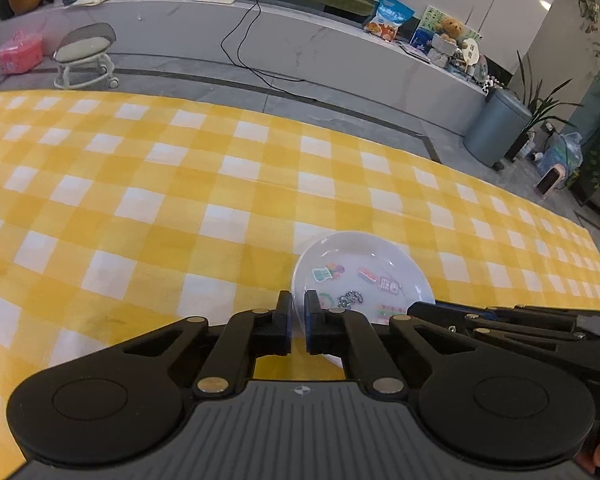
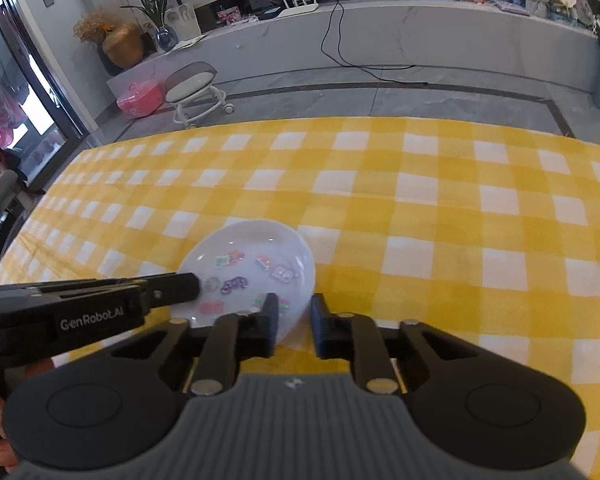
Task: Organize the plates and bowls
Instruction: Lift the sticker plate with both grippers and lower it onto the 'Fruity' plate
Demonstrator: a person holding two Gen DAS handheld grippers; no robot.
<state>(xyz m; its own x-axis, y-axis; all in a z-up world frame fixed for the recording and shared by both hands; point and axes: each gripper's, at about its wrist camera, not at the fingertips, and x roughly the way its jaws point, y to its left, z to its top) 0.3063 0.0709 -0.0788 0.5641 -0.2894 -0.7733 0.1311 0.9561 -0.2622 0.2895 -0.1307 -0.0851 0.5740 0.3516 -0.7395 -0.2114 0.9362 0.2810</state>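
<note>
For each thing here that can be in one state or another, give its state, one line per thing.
left gripper: nearly shut, pinching the plate's left rim
right gripper: narrowly open, fingers either side of the plate's right rim; firm grip cannot be told
plate: upright, stickers showing inside, no food on it; resting or lifted cannot be told
tablecloth: spread flat over the table
bin: lid shut
</note>
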